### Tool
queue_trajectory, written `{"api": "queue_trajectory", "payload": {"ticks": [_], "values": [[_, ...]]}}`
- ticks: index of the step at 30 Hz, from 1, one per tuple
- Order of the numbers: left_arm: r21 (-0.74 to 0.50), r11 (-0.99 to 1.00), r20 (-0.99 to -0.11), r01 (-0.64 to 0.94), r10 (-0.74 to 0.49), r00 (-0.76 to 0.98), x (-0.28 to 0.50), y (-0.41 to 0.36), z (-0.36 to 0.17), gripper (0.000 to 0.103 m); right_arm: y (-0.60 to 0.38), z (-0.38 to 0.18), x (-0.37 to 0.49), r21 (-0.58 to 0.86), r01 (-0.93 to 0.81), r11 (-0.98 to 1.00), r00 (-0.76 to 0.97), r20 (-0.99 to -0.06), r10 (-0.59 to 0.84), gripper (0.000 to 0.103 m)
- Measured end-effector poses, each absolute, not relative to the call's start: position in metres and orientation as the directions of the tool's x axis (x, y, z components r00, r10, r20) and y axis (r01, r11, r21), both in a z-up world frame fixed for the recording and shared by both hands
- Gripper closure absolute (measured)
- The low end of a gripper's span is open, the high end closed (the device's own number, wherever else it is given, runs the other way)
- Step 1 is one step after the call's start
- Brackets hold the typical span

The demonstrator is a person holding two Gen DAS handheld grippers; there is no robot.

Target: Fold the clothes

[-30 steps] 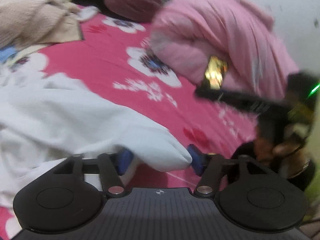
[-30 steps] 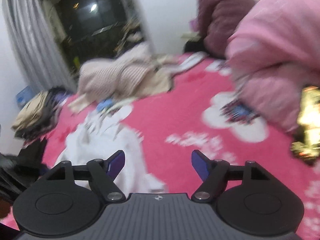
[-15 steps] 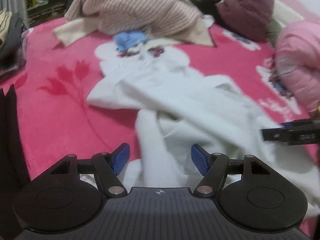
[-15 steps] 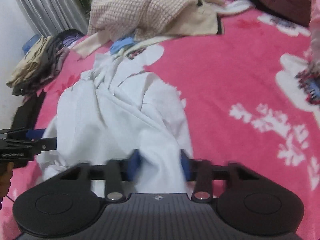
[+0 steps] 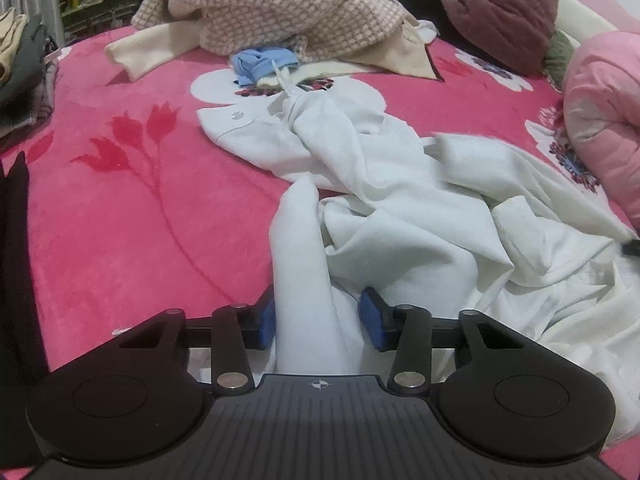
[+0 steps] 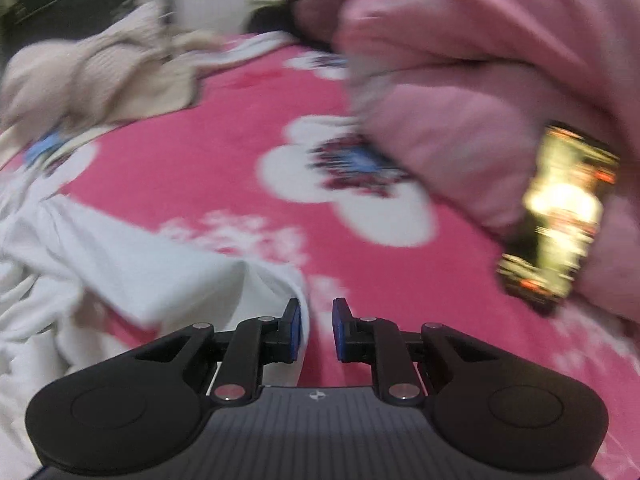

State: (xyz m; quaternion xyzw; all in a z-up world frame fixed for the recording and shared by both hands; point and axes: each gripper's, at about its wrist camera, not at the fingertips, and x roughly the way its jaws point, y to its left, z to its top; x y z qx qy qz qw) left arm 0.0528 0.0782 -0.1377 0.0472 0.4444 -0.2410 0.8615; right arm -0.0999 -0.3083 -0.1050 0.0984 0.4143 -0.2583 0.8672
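**Both my claws are on the white top**

The white top (image 5: 400, 200) lies crumpled on the pink blanket (image 5: 140, 208). It is long. It runs from near my left claw (image 5: 318, 316) up and away to its collar end by the blue cloth (image 5: 260, 62). One long fold of it comes straight down between my left claw's blue pads (image 5: 266, 318). My left claw's jaws have just been closing. The near pad touches the fold. The other pad looks a little way off it, so I cannot tell if I have pinched it yet.

My right claw (image 6: 316, 328) has also just been closing. Its jaws are now close together with a small gap. The edge of the white top (image 6: 140, 268) hangs by the left pad and touches it. That view is blurry, so I cannot tell if the edge is pinched.

Farther off lie a checked sweater (image 5: 260, 4), a dark red pillow (image 5: 500, 12) and a pink quilt (image 6: 480, 80). A lit phone (image 6: 560, 216) leans on the quilt.
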Motion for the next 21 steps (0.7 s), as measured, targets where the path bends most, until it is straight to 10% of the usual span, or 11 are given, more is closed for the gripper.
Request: {"api": "queue_trajectory", "payload": {"ticks": [3,11,16,21], "values": [[-0.140,0.890,-0.779,0.434,-0.370,0.507,0.050,0.083,-0.135,0.090,-0.316,-0.093,-0.118,-0.062,0.589,0.806,0.510,-0.745,-0.430,0.085],[-0.166,0.921,-0.748,0.351,-0.350,0.564,0.038,0.110,-0.120,0.100,-0.299,-0.051,-0.141,-0.012,0.534,0.845,0.648,-0.636,-0.419,0.074],[-0.188,0.955,-0.712,0.231,-0.294,0.638,0.028,0.147,-0.101,0.102,-0.255,-0.044,-0.096,0.048,0.241,0.969,0.744,-0.650,-0.153,0.040],[-0.239,0.967,-0.690,0.081,-0.229,0.687,0.028,0.189,-0.086,0.102,-0.190,-0.061,-0.038,0.093,-0.044,0.995,0.714,-0.694,0.096,0.034]]}}
